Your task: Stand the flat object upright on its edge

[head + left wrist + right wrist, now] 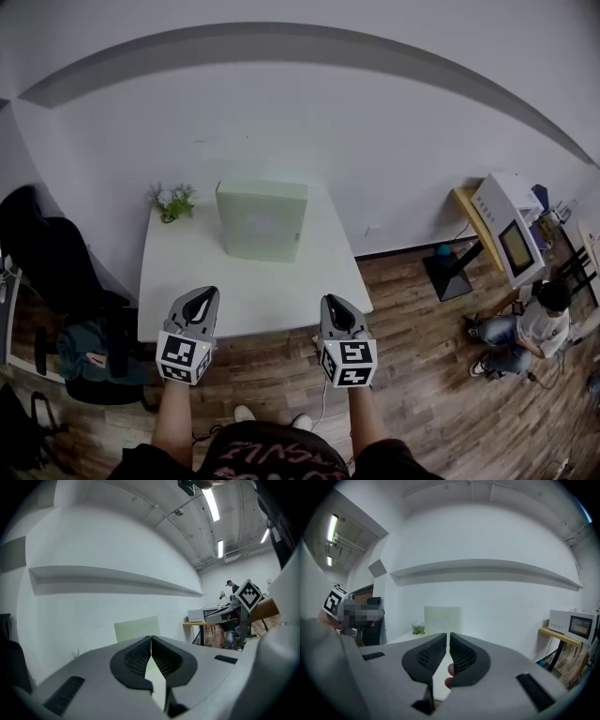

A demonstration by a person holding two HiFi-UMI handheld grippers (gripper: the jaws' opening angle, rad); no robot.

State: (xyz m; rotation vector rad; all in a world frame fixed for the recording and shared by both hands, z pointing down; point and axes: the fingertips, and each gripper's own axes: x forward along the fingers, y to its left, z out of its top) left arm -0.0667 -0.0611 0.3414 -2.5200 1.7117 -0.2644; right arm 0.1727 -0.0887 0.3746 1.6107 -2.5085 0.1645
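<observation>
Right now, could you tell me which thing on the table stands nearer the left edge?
The small plant, at the left corner; the pale green box stands farther right.

My head camera looks steeply down from above on the table [253, 281] and floor [412, 375]. The cameras on the left gripper [201, 298] and right gripper [334, 304] ride close behind the jaws, facing level toward the wall [328, 141]. All three views share the green box [262, 220] at the table's far side.
</observation>
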